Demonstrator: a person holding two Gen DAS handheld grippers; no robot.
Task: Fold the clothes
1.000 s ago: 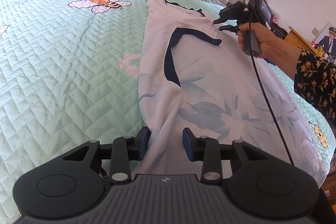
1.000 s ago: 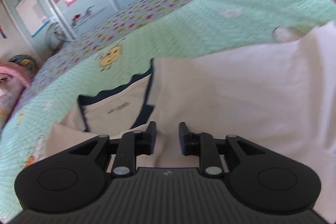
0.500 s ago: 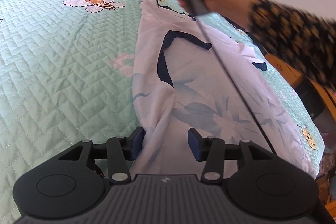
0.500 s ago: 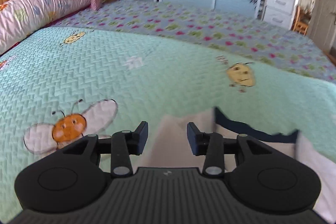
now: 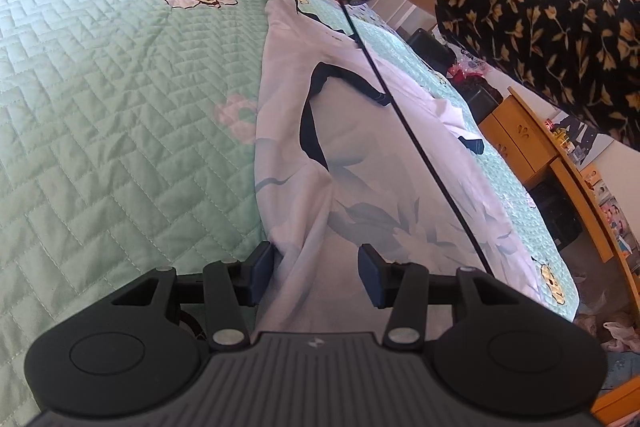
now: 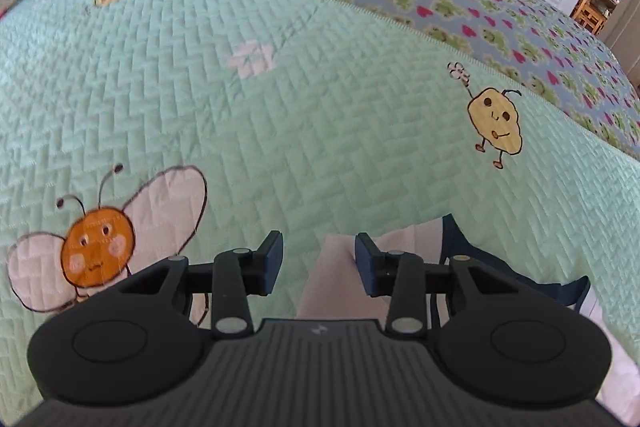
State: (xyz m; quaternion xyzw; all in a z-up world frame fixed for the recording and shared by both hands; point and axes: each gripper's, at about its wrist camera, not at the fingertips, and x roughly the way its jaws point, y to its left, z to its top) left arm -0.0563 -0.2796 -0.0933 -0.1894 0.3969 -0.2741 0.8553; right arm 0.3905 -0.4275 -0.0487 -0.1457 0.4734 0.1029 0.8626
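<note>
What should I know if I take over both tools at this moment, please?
Left tool: open at the near end of the white shirt; cloth lies between its pads, not pinched.
Right tool: open over the shirt's far corner by the navy collar trim, gripping nothing.
The shirt lies lengthwise on the green quilt, one side already folded over, its navy-edged sleeve on top.
Left to do: grip both ends, make the remaining folds, smooth flat.

Wide bare quilted bedspread (image 5: 120, 131) lies open left of the white shirt (image 5: 360, 155); the right hand-held gripper's black cable (image 5: 420, 155) slants across above the shirt; wooden cabinet (image 5: 520, 143) crowds the bed's right edge.
</note>
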